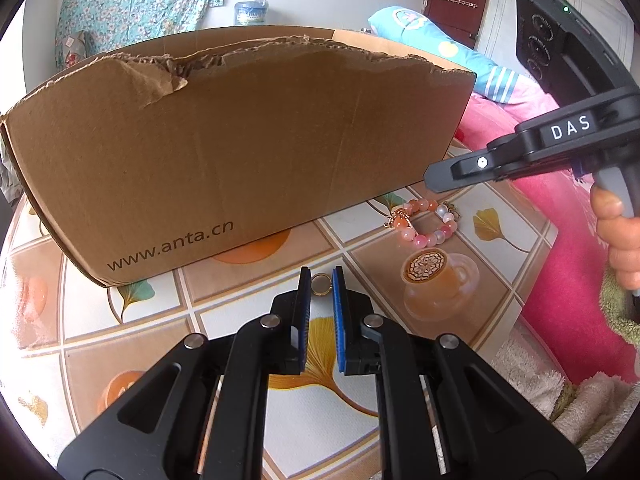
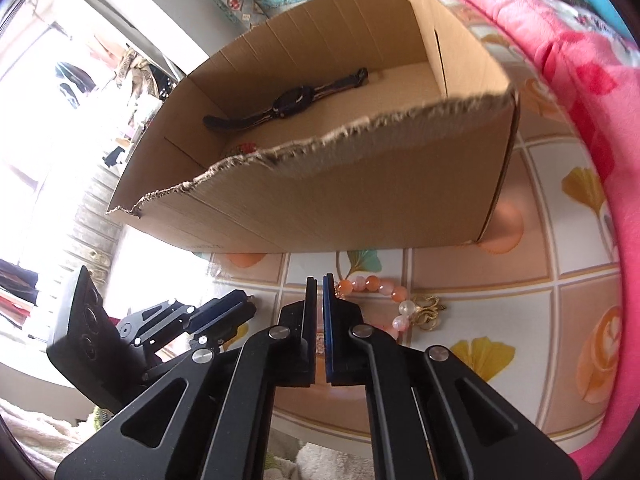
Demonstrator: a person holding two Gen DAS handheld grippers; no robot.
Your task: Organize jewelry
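A gold ring (image 1: 321, 283) lies on the patterned tablecloth between the tips of my left gripper (image 1: 321, 280), whose jaws stand a little apart around it. A pink and orange bead bracelet (image 1: 426, 222) with a gold charm lies to the right, near the cardboard box (image 1: 240, 152). My right gripper (image 1: 434, 178) hovers just above the bracelet; in the right wrist view its jaws (image 2: 319, 286) are nearly closed with nothing between them, the bracelet (image 2: 384, 294) just beyond. A dark wristwatch (image 2: 292, 100) lies inside the box (image 2: 360, 200).
The tablecloth (image 1: 360, 408) has tile, leaf and coffee-cup prints. A pink blanket (image 1: 560, 264) borders the table on the right, with fluffy white fabric (image 1: 560, 396) at the near right. The box has torn top edges. The left gripper shows in the right wrist view (image 2: 224, 312).
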